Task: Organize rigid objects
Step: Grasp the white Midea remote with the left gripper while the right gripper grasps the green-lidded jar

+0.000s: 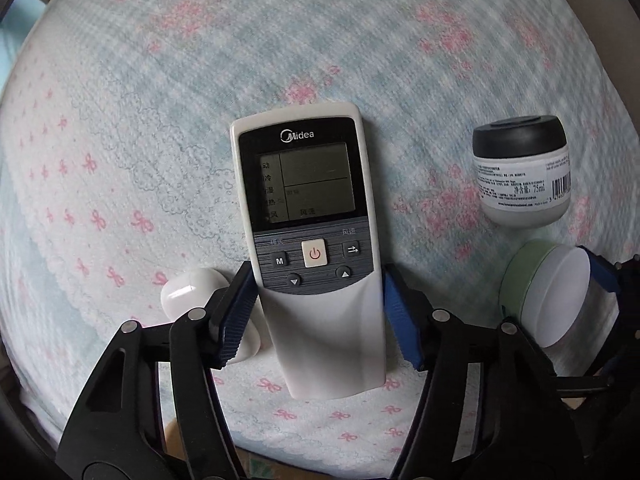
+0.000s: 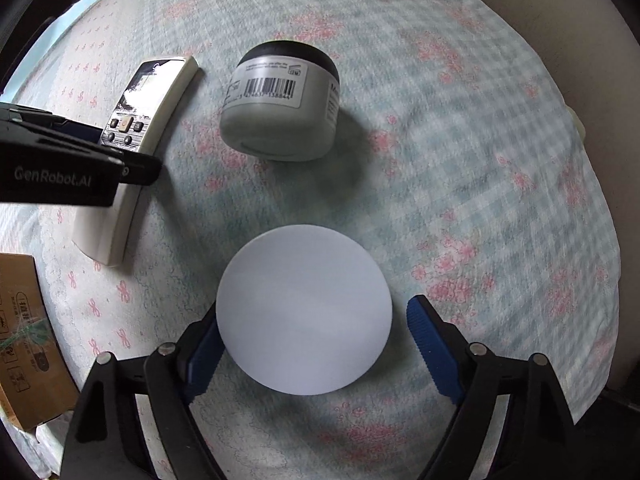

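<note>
1. Left wrist view, far left: we saw a small white case (image 1: 188, 294) lying on the flowered cloth (image 1: 320, 40), partly hidden behind the left finger of the left gripper (image 1: 320, 312).
2. Centre of the same view: a white Midea remote control (image 1: 310, 240) lay face up on the cloth, its screen end pointing away from the camera. We found the left gripper's blue pads (image 1: 240, 304) on either side of the remote's lower body, the left pad touching its edge and the right pad just beside it; we could not tell whether the grip was firm.
3. Right of that view: a grey jar with a black lid (image 1: 520, 172) stood near a green jar with a white lid (image 1: 548, 296), which sat between the blue pads of the other gripper.
4. Right wrist view, left side: we saw the remote control (image 2: 132, 152) with the left gripper (image 2: 80, 168) over its middle, and a cardboard box (image 2: 28, 340) at the edge.
5. Upper centre: the grey jar (image 2: 280, 104) showed its barcode label.
6. Lower centre: the white lid (image 2: 304, 308) filled the span of the right gripper (image 2: 316, 344); its left pad touched the lid, while the right pad (image 2: 432, 344) stood apart, so the jaws were spread around the jar.
</note>
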Available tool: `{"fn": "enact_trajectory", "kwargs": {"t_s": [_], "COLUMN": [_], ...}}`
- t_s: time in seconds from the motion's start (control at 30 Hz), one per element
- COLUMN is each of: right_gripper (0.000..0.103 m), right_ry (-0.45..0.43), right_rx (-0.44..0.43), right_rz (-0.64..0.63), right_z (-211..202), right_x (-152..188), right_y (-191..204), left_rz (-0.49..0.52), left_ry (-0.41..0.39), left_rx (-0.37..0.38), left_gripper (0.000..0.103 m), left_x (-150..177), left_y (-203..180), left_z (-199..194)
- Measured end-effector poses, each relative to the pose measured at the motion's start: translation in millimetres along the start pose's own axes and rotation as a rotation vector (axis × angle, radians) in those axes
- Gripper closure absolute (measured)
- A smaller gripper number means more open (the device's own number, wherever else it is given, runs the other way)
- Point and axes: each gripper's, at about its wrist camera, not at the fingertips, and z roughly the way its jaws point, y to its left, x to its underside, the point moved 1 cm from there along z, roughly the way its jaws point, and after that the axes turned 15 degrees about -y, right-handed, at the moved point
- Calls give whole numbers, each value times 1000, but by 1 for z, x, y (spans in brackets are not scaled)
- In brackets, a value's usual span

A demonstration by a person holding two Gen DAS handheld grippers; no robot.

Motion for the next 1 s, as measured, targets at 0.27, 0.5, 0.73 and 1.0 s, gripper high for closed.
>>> {"fn": "enact_trajectory", "kwargs": {"t_s": [0.27,0.5,0.73,1.0], "right_gripper": [37,37,37,37], "right_ry": [29,30,5,-25], "right_rx": [7,-1,-11,-20], "right_rz": [-2,-4,-12,-21], "right_z": [11,9,-7,-23], "right_x": [-7,-16,-19,-32], "right_y": [24,29,18,8], "left_rz": [3,6,-11,-39], "left_ry": [13,-2,-30,-73], "left_rx": [-8,2,9,25], "left_gripper": [46,47,47,47], "left_x": [-7,-1,8,10], "left_y": [7,-2,-11,-16], "left_z": [6,1,-26,-67]}}
